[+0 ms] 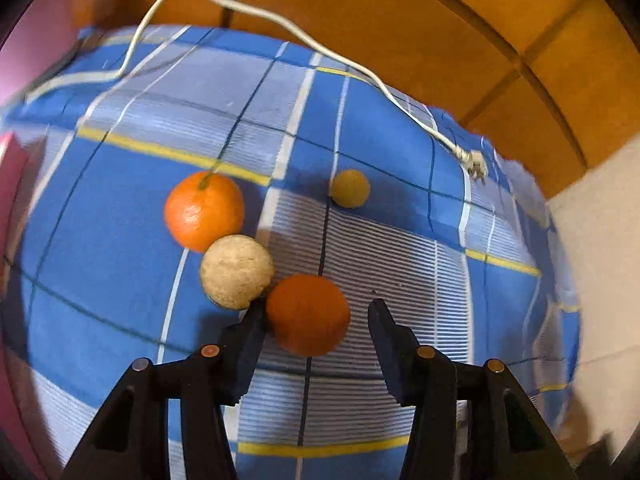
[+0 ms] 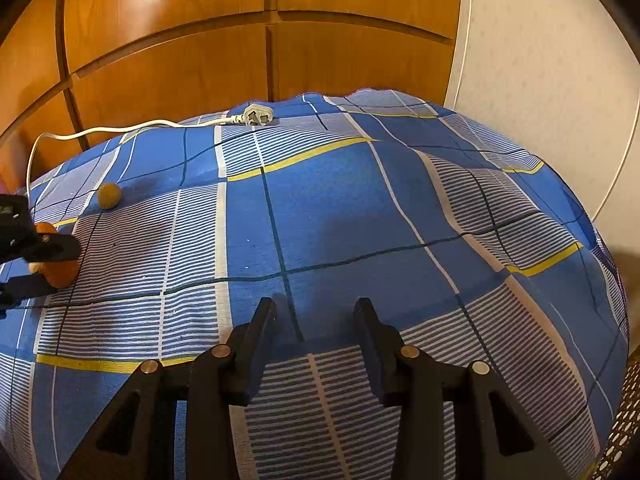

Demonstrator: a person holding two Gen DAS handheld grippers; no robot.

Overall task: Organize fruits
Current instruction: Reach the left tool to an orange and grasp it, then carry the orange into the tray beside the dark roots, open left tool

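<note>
Several round fruits lie on a blue plaid cloth (image 1: 120, 240). In the left wrist view a dark orange fruit (image 1: 308, 314) sits between the open fingers of my left gripper (image 1: 318, 308), touching the left finger, with a gap to the right one. A pale beige fruit (image 1: 237, 271) lies just beyond the left finger, touching a bright orange (image 1: 204, 211). A small yellow-brown fruit (image 1: 350, 188) lies farther off. In the right wrist view my right gripper (image 2: 316, 308) is open and empty over the cloth (image 2: 340, 208). The left gripper (image 2: 24, 260) and its orange fruit (image 2: 64, 272) show at far left.
A white power cable (image 1: 280, 24) with a plug (image 1: 476, 164) runs along the far side of the cloth; the plug also shows in the right wrist view (image 2: 258, 115). Wooden panels (image 2: 240, 40) stand behind. A white wall (image 2: 540, 60) is at right.
</note>
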